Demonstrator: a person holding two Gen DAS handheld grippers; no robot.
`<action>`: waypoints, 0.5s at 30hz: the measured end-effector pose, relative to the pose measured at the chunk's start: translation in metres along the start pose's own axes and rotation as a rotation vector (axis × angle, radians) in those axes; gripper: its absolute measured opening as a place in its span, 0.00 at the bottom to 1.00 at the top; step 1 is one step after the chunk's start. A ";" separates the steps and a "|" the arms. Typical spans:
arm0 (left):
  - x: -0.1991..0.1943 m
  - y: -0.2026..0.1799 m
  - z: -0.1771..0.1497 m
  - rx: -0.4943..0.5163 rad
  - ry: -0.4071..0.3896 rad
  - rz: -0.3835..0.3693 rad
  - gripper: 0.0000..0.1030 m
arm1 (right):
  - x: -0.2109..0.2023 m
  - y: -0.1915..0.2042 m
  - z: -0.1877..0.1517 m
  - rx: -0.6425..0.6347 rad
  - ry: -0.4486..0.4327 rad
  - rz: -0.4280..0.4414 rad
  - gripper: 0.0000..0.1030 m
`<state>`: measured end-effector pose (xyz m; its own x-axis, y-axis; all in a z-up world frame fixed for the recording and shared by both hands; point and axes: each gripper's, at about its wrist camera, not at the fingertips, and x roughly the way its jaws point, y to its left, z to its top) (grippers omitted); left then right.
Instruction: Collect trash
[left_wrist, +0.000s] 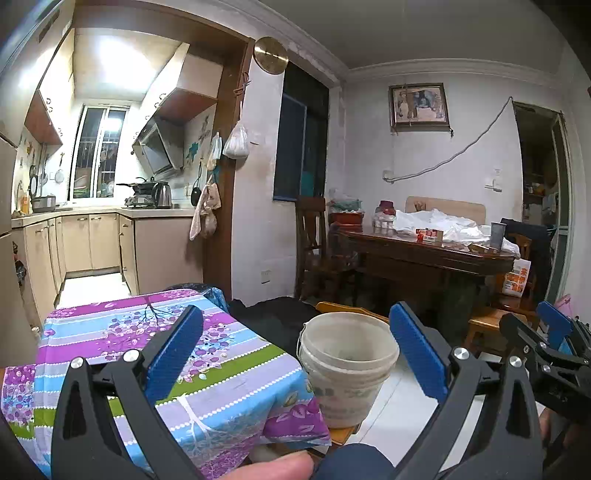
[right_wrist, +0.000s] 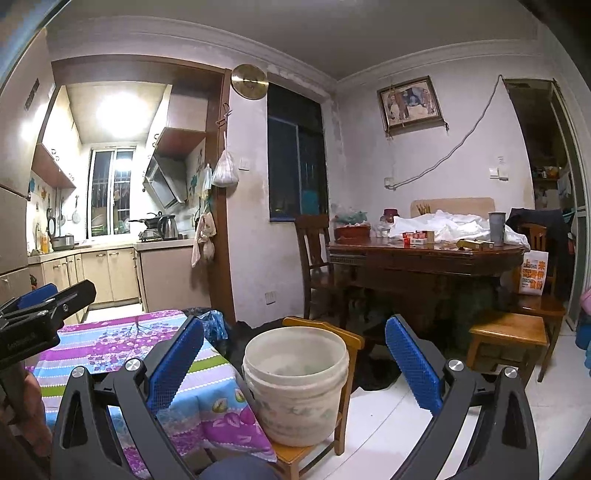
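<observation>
Gaping empty: left claw (left_wrist: 295, 354), right claw (right_wrist: 295, 360) | bucket (right_wrist: 295, 384) print unreadable | on stool (right_wrist: 325, 330)

**Both grippers spread wide, held side by side**

The left gripper (left_wrist: 295, 354) points forward with its two blue-padded fingers (left_wrist: 173, 354) set far apart, nothing between the pads. Its black frame arms splay outward toward the camera. A fingertip of the person's hand (left_wrist: 275, 467) shows at the bottom edge, just under the gripper's base.

The right gripper (right_wrist: 293, 360) is posed the same way: blue pads (right_wrist: 415, 363) wide apart, empty. In the left wrist view it (left_wrist: 550, 332) sits just to the right of the left gripper, at a similar height. In the right wrist view the left gripper (right_wrist: 40, 299) shows at the left edge, only part of it visible.
</observation>
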<state>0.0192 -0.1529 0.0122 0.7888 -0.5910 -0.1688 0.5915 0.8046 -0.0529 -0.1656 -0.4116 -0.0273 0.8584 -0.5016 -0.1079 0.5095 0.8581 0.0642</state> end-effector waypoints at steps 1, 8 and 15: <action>0.001 0.000 0.000 0.000 0.000 0.003 0.95 | 0.000 0.000 0.000 0.001 0.000 0.001 0.95; 0.001 0.001 0.002 0.007 0.001 0.001 0.95 | 0.002 -0.001 -0.001 0.002 0.002 0.000 0.95; 0.003 -0.002 0.001 0.023 0.004 -0.003 0.95 | 0.002 -0.001 -0.002 0.004 0.003 0.001 0.95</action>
<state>0.0209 -0.1563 0.0125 0.7861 -0.5935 -0.1726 0.5978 0.8010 -0.0313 -0.1644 -0.4132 -0.0295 0.8585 -0.5006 -0.1108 0.5091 0.8580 0.0681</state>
